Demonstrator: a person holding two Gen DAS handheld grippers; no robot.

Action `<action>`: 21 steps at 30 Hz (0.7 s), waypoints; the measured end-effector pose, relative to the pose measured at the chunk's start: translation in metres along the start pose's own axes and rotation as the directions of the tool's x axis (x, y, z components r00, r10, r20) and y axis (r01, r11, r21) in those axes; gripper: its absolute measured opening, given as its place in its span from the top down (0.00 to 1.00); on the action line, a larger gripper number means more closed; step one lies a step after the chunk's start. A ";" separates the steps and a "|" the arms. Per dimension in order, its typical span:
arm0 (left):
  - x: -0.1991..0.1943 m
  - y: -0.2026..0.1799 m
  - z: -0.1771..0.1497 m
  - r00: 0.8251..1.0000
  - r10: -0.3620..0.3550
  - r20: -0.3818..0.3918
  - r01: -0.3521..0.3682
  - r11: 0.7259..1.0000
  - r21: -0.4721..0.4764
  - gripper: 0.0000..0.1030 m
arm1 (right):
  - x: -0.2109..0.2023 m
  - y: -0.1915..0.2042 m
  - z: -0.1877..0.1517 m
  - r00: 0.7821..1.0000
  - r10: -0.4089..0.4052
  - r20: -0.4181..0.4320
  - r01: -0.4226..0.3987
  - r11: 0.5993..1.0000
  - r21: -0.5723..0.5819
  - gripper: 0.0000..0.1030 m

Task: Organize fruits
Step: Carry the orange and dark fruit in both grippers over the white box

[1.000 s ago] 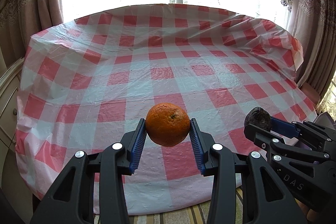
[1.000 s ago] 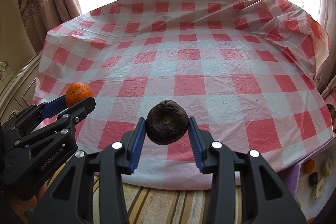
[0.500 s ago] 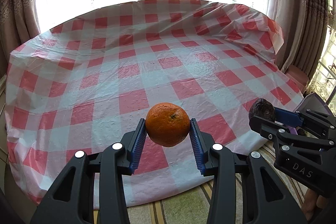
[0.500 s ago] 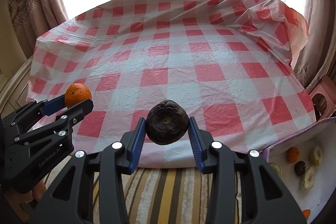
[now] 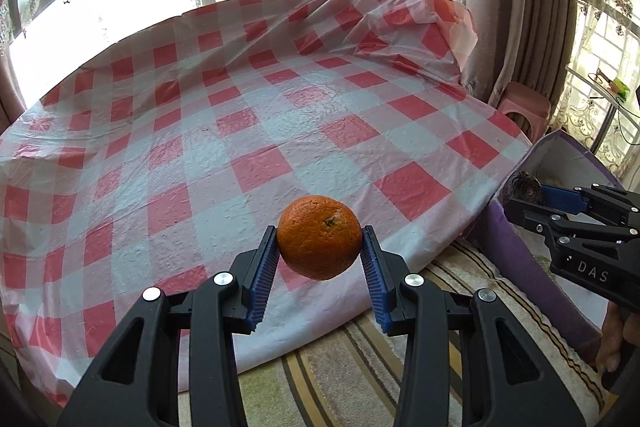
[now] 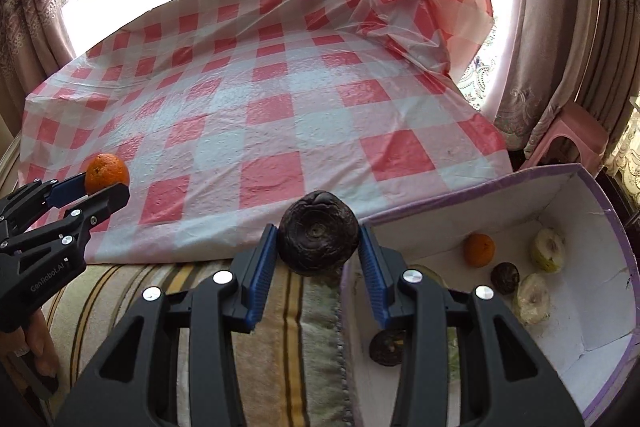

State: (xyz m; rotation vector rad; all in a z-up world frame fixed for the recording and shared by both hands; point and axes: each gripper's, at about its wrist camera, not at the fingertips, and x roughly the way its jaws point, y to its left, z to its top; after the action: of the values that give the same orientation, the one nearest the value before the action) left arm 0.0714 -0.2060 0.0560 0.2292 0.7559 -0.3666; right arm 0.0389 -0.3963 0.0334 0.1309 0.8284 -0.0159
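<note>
**Both fruits carried off the worktop toward the box**

Left wrist view: I have swung right since a second ago; the checked cloth (image 5: pixel 248 131) now slides off to the left, and striped carpet (image 5: pixel 344 379) fills the space under my fingers. My left gripper (image 5: pixel 319 267) is clenched on the orange (image 5: pixel 319 237), blue ribbed pads pressing its sides. The peel is pebbled and matte, the fruit round and slightly flattened. At right, the right gripper (image 5: pixel 524 195) holds its dark fruit over the purple edge of the box (image 5: pixel 560 155).

Right wrist view: the box (image 6: pixel 592 307), barely a corner half a second back, now opens up beside me. My right gripper (image 6: pixel 318 259) grasps the dark fruit (image 6: pixel 318 231), a wrinkled, dull brown-black ball with a ringed dimple, hanging just at the box's near wall. Inside lie a small orange (image 6: pixel 479 249), two dark fruits and pale, cut-looking pieces on white card. The cloth is thin, crinkled plastic. I judge the drop-off is close, the dark fruit first.
</note>
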 end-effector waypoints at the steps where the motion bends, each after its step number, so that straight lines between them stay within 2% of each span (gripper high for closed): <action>1: 0.001 -0.006 0.001 1.000 -0.017 -0.006 0.017 1.000 0.012 0.62 | -0.002 -0.009 -0.001 1.000 -0.014 -0.001 0.014 1.000 0.011 0.60; 10: 0.011 -0.071 0.005 0.990 -0.128 -0.053 0.134 0.984 0.119 0.62 | -0.017 -0.083 -0.011 0.991 -0.132 -0.011 0.132 0.986 0.101 0.60; 21: 0.016 -0.145 -0.003 0.967 -0.226 -0.119 0.250 0.936 0.250 0.62 | -0.021 -0.136 -0.037 0.967 -0.233 -0.100 0.245 0.961 0.126 0.60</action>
State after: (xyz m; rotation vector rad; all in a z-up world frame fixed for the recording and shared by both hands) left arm 0.0221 -0.3415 0.0323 0.4078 0.8243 -0.6935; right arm -0.0110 -0.5276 0.0093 0.1612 0.9235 -0.2978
